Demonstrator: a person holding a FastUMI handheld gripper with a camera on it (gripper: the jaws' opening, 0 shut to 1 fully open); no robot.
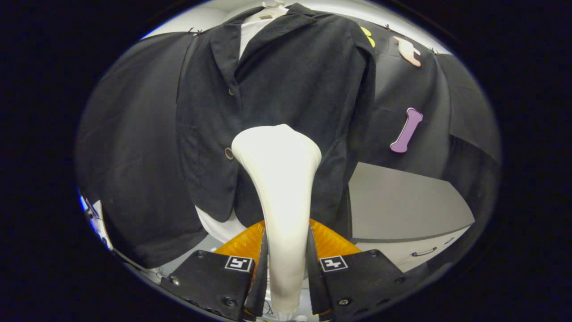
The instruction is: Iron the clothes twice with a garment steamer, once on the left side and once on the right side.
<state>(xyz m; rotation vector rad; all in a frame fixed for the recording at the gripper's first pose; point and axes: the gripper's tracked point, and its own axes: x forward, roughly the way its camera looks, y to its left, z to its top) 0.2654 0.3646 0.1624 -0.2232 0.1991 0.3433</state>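
A dark jacket (286,80) hangs on a pale hanger (272,9) over a white garment (250,31), straight ahead of me. My gripper (286,259) is shut on the white garment steamer (279,179), both fingers pressing its handle. The steamer's broad head rises in front of the jacket's lower middle, beside a round button (229,153) on the front edge. I cannot tell if the head touches the cloth. A white hem (219,228) shows below the jacket.
A grey tabletop (402,205) lies to the right beyond the jacket, with a drawer handle (423,252) under its front edge. Something orange and ribbed (333,241) sits just behind my fingers.
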